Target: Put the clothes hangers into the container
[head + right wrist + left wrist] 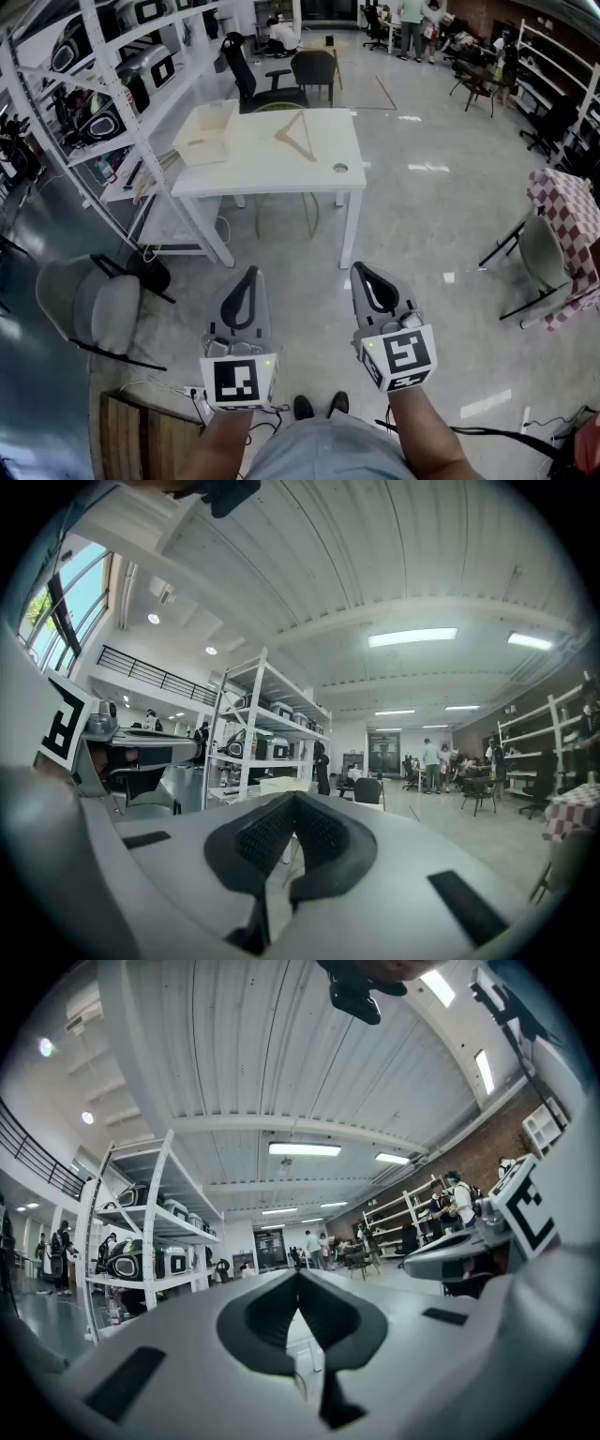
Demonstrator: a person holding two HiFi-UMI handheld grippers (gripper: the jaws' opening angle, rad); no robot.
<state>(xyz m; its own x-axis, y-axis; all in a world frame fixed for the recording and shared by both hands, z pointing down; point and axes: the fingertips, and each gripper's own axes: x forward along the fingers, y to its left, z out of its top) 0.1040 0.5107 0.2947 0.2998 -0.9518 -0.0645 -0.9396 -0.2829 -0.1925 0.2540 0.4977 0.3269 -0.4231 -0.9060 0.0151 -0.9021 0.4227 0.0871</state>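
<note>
Task had barely begun, by our read. One wooden hanger [298, 137] lay flat on the white table [272, 176], upper middle of the frame, just right of the container [201, 150] and outside it. We couldn't tell if anything was inside the container. We stood well back from the table. Left gripper [248, 277] and right gripper [364, 274] were low in the frame, both with jaws together and nothing between them. Left to do: walk up, grab the hanger, drop it in.
</note>
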